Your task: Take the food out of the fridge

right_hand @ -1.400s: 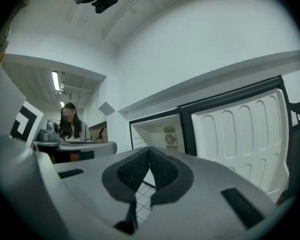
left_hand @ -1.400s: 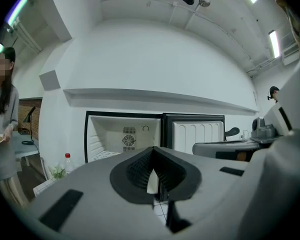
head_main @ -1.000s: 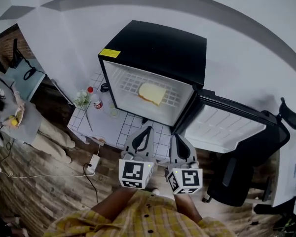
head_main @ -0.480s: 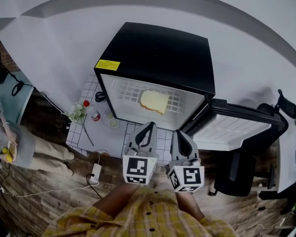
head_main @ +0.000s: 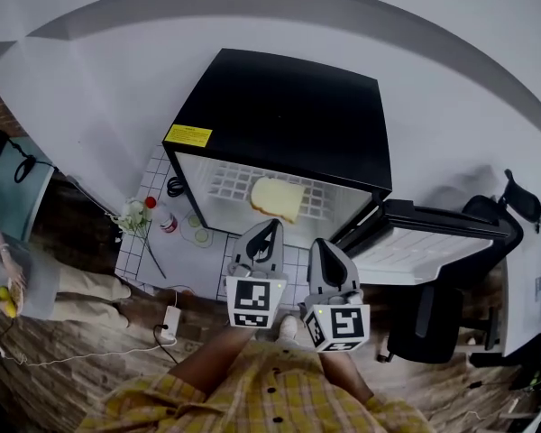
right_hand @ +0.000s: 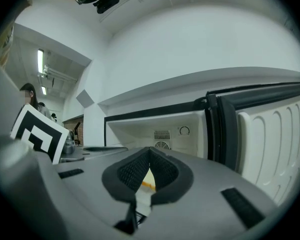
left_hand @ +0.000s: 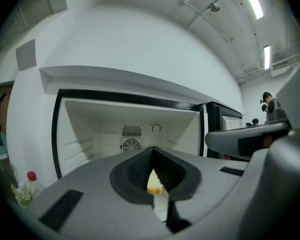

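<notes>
Nearest, just ahead of the person's checked shirt [head_main: 252, 395], the left gripper [head_main: 267, 233] and the right gripper [head_main: 322, 253] sit side by side, level, aimed at the open mini fridge [head_main: 284, 106]. Each has its jaws pressed together with nothing between them; the sandwich [head_main: 277, 198] shows only through the notch beyond the tips. It lies flat on the white wire shelf [head_main: 224, 180], about mid-width and toward the front, well short of the fan grille [left_hand: 131, 145] on the back wall. The step in hand looks like the approach, so one gripper should spread its jaws before crossing the fridge's front edge. It should then enter low and level and close gently on the soft slice, so as not to crush it. Room is tight at the sides, with the black frame on the left and the open door [head_main: 415, 242] on the right, close to the right gripper's line. The left gripper seems to have the straighter way in. Farther left, on the tiled mat [head_main: 216, 255], a red-capped bottle [head_main: 161, 216] and flowers [head_main: 132, 215] stand apart from that path.
</notes>
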Tool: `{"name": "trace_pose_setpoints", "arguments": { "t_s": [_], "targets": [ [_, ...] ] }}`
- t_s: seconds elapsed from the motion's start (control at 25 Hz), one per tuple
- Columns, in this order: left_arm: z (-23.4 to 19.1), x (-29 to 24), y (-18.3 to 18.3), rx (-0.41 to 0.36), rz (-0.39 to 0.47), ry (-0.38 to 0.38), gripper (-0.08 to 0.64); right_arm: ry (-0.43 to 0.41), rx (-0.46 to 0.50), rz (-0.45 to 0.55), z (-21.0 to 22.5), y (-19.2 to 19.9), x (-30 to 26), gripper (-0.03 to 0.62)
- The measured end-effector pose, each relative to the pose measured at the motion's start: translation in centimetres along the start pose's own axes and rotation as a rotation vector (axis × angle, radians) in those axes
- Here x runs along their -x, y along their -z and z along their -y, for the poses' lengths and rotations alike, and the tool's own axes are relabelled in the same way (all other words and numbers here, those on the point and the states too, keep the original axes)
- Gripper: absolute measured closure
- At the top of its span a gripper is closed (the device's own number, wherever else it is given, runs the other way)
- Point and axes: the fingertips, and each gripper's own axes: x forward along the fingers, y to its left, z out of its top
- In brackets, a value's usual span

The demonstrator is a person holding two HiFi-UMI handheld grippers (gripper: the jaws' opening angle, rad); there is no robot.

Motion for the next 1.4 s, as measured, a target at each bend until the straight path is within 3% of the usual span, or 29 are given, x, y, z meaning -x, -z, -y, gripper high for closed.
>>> {"name": "trace_pose_setpoints", "arguments": {
  "t_s": [0.2,0.4,0.72,0.84,0.92,1.0,1.16,1.32,1.4],
  "targets": [
    [0.3,-1.8,1.2,0.018,-0.024,-0.005,0.555,0.001,-0.012,-0.012,1.6,0.7,-0.6,0.586],
    [-0.3,-3.2,4.8,0.076,-0.093,-0.027,0.555,-0.003,-0.015,-0.024,2.7,1.0,-0.9,0.586],
    [-0.4,-4.0,8.4,0.038,-0.136,-0.057,0.555,-0.029,0.006,-0.025,3.0,1.2,-1.2,0.586],
    [-0.7,-4.4,10.1,0.092,-0.161,-0.057,0.555,-0.036,0.007,-0.030,3.1,1.3,-1.3,0.586],
    [-1.1,-4.7,11.0,0.184,-0.166,-0.050,0.555,-0.034,0.007,-0.033,3.3,1.5,-1.3,0.586],
    [-1.5,-5.0,11.6,0.342,-0.148,-0.028,0.555,-0.031,0.004,-0.033,3.6,1.5,-1.3,0.586],
    [-2.4,-5.2,13.1,0.825,-0.086,0.028,0.555,-0.030,0.000,-0.033,3.9,1.6,-1.2,0.586],
    [-3.3,-5.2,13.8,1.232,0.005,0.044,0.554,-0.036,-0.011,-0.040,3.9,1.8,-1.2,0.586],
    [-3.5,-5.2,14.2,1.373,0.043,0.044,0.552,-0.041,-0.030,-0.046,4.0,2.0,-1.3,0.586]
  ]
}}
